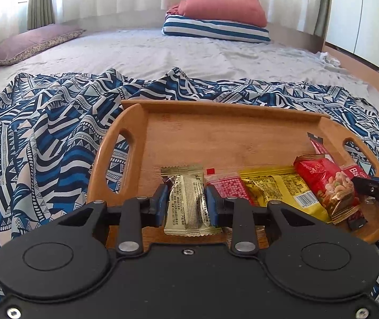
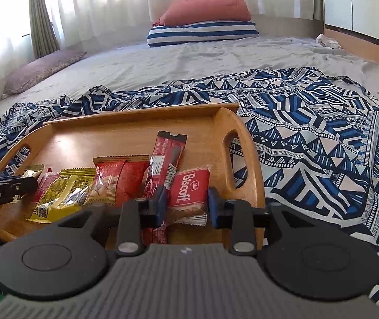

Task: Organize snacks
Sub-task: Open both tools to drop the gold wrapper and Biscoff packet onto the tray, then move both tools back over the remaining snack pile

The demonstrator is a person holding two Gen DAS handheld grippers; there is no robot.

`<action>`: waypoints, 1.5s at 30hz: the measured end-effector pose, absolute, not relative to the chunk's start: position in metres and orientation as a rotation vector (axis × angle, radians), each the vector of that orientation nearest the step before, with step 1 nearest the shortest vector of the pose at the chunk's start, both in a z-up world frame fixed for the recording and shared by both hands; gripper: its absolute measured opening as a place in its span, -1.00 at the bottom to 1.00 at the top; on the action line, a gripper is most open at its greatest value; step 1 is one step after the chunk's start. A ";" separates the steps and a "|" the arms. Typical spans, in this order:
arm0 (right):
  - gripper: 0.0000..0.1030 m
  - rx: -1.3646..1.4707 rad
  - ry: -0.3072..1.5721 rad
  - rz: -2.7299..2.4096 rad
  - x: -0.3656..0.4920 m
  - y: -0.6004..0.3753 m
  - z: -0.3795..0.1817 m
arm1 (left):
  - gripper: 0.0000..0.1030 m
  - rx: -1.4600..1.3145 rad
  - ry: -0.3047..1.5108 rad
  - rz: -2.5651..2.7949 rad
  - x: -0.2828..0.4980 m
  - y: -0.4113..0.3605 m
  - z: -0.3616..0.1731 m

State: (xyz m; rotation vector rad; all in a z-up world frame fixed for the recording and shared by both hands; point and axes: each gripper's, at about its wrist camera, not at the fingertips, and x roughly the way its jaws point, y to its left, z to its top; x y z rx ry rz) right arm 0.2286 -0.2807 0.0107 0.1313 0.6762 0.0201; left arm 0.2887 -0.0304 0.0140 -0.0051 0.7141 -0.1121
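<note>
Two claws work over one wooden tray (image 1: 136,122), which rests on a blue patterned cloth (image 1: 43,138) spread on a bed. In the left wrist view, low and centre, the left claw (image 1: 187,202) is pressed onto a pale gold packet (image 1: 186,199), a blue pad on each long side. The packet's long axis runs along the fingers, toward the tray's far wall, and its near end appears to sit above the tray's near rim.

In the right wrist view, the right claw (image 2: 186,204) straddles a red Biscoff packet (image 2: 190,191) at lower centre; the left pad seems to touch it, but a gap shows at the right pad, so I cannot tell whether it is truly gripped.

Between the two lie a yellow packet (image 2: 56,199), a red nut bag (image 2: 117,183) and a red stick packet (image 2: 165,159) in a loose row. Bare tray floor lies beyond the gold packet, nearest the left claw.
</note>
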 end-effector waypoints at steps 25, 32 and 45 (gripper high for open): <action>0.46 0.149 0.589 0.057 0.186 -0.275 0.050 | 0.61 0.016 0.629 -0.164 0.229 -0.018 0.061; 0.63 0.085 0.550 0.116 0.151 -0.256 0.070 | 0.77 0.013 0.611 -0.204 0.183 -0.010 0.076; 0.73 0.030 0.517 0.178 0.093 -0.235 0.077 | 0.80 0.050 0.576 -0.239 0.103 -0.003 0.081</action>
